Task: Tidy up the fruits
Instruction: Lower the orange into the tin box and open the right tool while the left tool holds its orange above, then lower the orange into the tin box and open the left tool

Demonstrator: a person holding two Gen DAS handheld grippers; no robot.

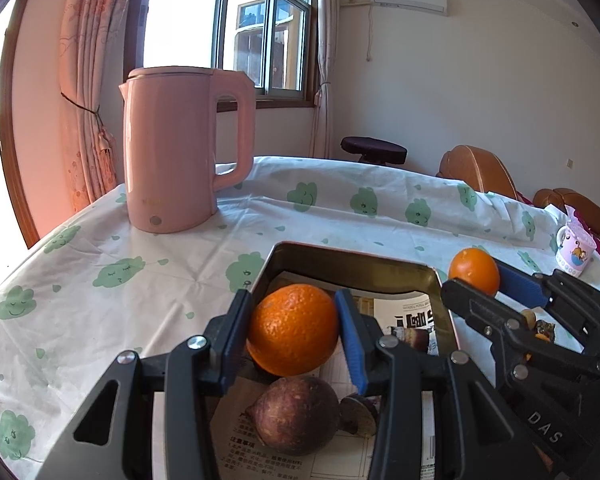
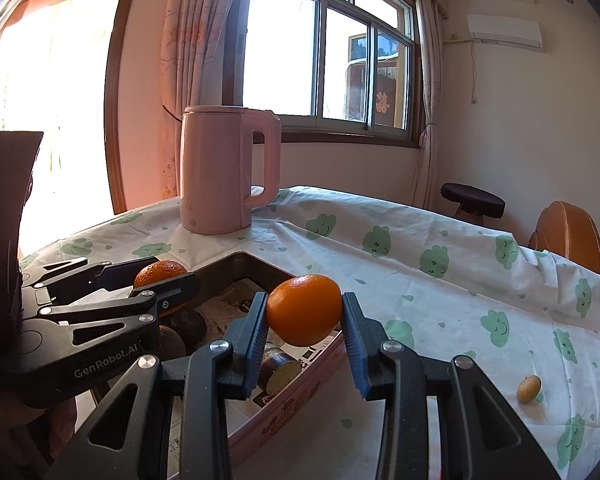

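The left gripper (image 1: 296,332) holds a rough-skinned orange (image 1: 293,329) between its blue finger pads (image 1: 350,340), fingers closed narrowly on the fruit, above the near part of a rectangular metal tin (image 1: 352,266) that sits on the table. Below that orange, inside the tin, lie a brownish-purple round fruit (image 1: 296,412) and a smaller cut piece (image 1: 360,414) just to its right, resting on printed paper (image 1: 260,452) that lines the bottom. The right gripper (image 2: 305,328) clamps a second, smoother orange (image 2: 305,309) between its pads, positioned over the tin's right rim (image 2: 300,392), whose outer wall is pink. In the right wrist view the left gripper (image 2: 162,280) appears at the left with its orange (image 2: 160,272) over the tin, and dark fruits (image 2: 188,326) and a cut piece with a yellowish face (image 2: 280,372) lie inside. A small tan fruit (image 2: 529,389) sits alone on the tablecloth (image 2: 440,300), well to the right of the tin. A pink electric kettle (image 1: 180,152) stands upright at the far left of the table, apart from the tin. A patterned pink mug (image 1: 576,250) stands at the far right edge. The white cloth carries green smiling cloud prints.
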